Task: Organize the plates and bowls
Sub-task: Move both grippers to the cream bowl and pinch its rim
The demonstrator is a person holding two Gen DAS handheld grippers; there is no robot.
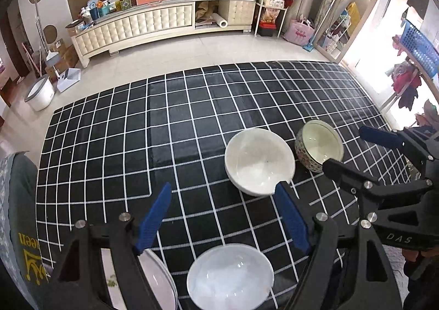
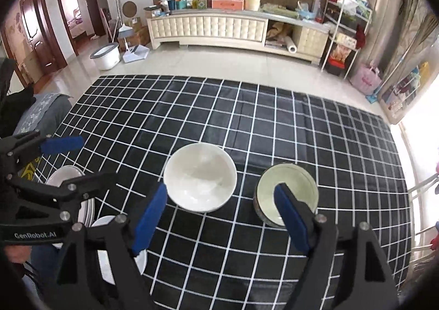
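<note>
A large white bowl point(image 1: 259, 161) point(image 2: 200, 176) sits on the black checked cloth. To its right stands a patterned bowl point(image 1: 319, 145) point(image 2: 286, 194). A second white bowl point(image 1: 230, 277) lies near the front edge, with a white plate point(image 1: 157, 279) to its left, partly hidden by the fingers. My left gripper point(image 1: 223, 216) is open and empty, above the near bowl. My right gripper point(image 2: 222, 211) is open and empty, its right finger over the patterned bowl. Stacked white plates point(image 2: 65, 175) lie at the left, behind the left gripper point(image 2: 79, 161).
The table point(image 2: 247, 123) is covered by a black cloth with white grid lines. The right gripper point(image 1: 345, 149) shows at the right of the left wrist view. A grey cushioned seat point(image 2: 46, 109) stands at the table's left. A long cabinet point(image 2: 219, 27) lines the far wall.
</note>
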